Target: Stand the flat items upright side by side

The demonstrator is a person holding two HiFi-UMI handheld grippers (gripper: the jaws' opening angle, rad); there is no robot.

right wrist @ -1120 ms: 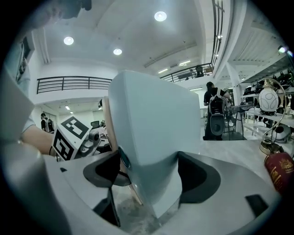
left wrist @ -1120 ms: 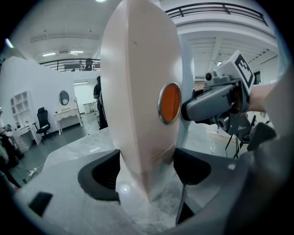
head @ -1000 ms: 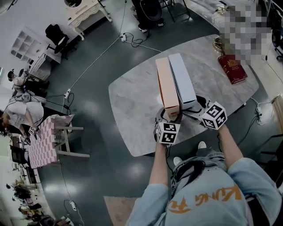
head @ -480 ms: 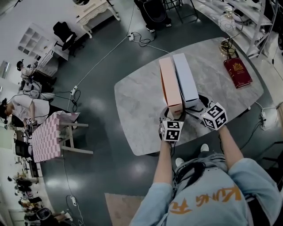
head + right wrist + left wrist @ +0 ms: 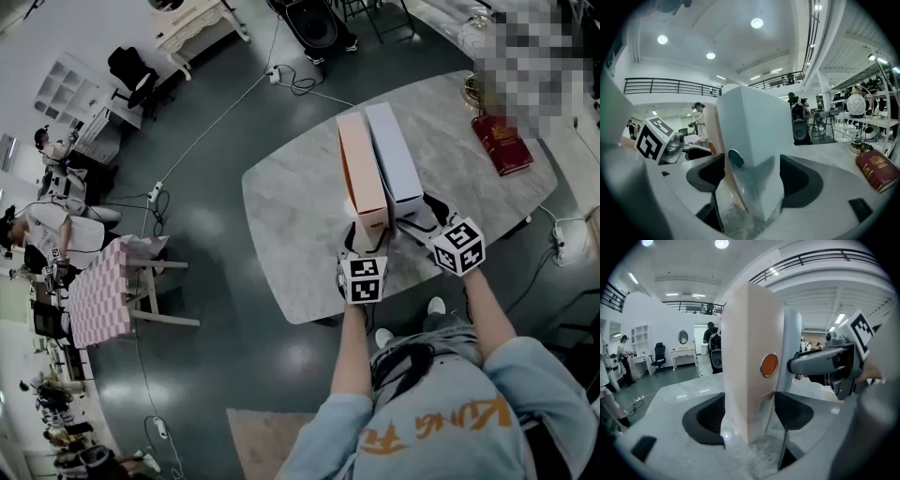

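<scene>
Marble-look table [image 5: 291, 206] under both grippers, oval top, near edge just behind them.

Peach box [image 5: 361, 173] and pale blue box [image 5: 394, 159]: both up on a long narrow edge, side by side, broad faces touching, running straight away from the grippers. Peach box [image 5: 750, 357] is between the left jaws, pale blue box [image 5: 754, 140] between the right jaws.

Left gripper [image 5: 368, 236] straddles the near end of the peach box. In the left gripper view its jaws [image 5: 750, 413] have just been closing and sit against both broad faces, clamped on the box.

Right gripper [image 5: 412, 214], just beside the left one, straddles the near end of the pale blue box. Its jaws [image 5: 752, 176] have likewise just been closing and press on both faces.

Red book [image 5: 506, 145] lies flat, well off beyond and to the right of the right gripper [image 5: 876, 171].

Orange round sticker [image 5: 769, 364] on the peach box's end, above the left jaws. Dark teal round sticker [image 5: 736, 159] on the blue box's end, at the right gripper's left jaw.
</scene>
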